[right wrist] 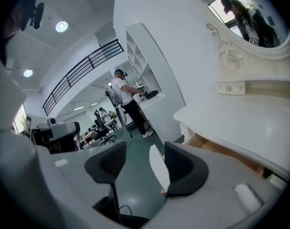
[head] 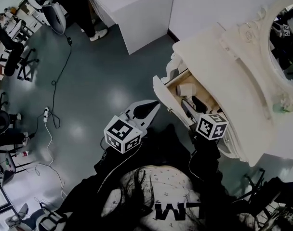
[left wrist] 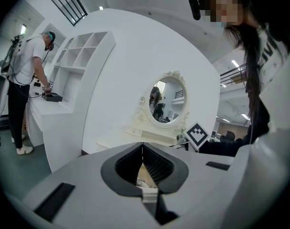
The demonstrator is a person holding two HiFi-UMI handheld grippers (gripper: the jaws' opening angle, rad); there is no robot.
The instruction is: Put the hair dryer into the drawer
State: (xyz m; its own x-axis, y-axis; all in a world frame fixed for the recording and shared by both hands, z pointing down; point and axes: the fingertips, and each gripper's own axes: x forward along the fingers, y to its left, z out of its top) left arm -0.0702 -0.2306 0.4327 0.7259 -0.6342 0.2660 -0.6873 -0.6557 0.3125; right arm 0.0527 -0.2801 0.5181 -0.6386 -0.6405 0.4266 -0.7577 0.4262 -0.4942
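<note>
1. Neither gripper holds anything. What I take for the hair dryer (head: 187, 89) is a pale, blocky thing lying inside the open drawer (head: 178, 79), toward its back. It is too small to make out a nozzle or a handle, so this is a guess.
2. The drawer is pulled out of the dressing table (head: 219, 52), and its wood-coloured inside shows.
3. The right gripper (head: 193, 105) hangs over the drawer with its jaws apart. In its own view there is nothing between them except the white drawer front (right wrist: 157, 168) beyond.
4. The left gripper (head: 154, 108) is just outside the drawer front, with its jaws pressed together on nothing. In its own view only a sliver of the drawer's inside shows through the gap.
5. On this reading the placing step looks done.
   - The next move would be to lift the right gripper straight up and clear of the drawer's walls.
   - If the drawer is then to be shut, the left gripper is well placed to push the front squarely.
6. The oval mirror (head: 284, 37) stands at the back of the dressing table, well away from both grippers.
</note>
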